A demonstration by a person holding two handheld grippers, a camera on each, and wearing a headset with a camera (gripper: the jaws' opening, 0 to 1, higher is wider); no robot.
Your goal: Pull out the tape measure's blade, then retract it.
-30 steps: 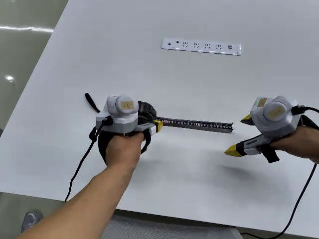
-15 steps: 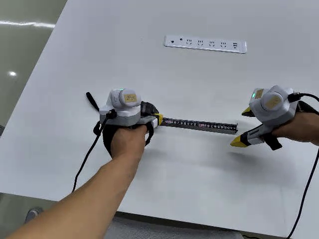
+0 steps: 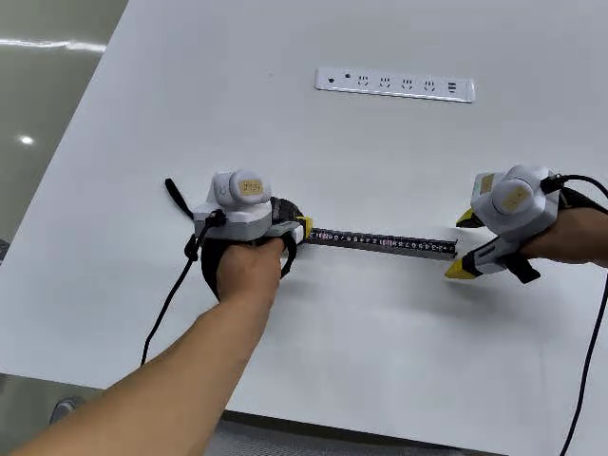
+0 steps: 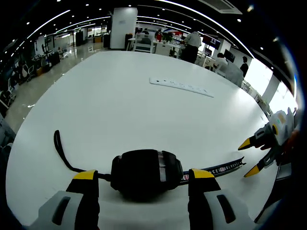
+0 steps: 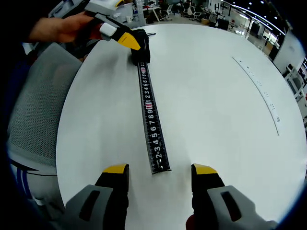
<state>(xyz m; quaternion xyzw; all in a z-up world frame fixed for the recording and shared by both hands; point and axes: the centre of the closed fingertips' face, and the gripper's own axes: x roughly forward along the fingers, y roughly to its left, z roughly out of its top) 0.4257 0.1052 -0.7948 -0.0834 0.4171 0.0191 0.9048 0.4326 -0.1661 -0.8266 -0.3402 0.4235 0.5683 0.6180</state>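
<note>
Currently, the black rubber-cased tape measure (image 4: pixel 146 172) lies on the white tabletop (image 3: pixel 399 161), well to the near-left of the white multi-socket power strip (image 3: pixel 394 85). Its black numbered steel blade (image 5: pixel 151 120) is drawn out flat along the surface and runs roughly parallel to that strip. The left gripper (image 4: pixel 143 174) brackets the case with one yellow-tipped jaw on each side; whether the jaws actually press on it cannot be told. The right gripper (image 3: pixel 462 245), near-right of the strip, has its jaws apart, with the blade's free end just ahead and between them, untouched. The step in hand appears to be taking the blade end. Centre the end between the jaws, lower them level with the table, and close on the end itself, not further up the blade. Keep the case pinned against any pull. Move along the blade's own line; a sideways load will likely buckle or twist it.
</note>
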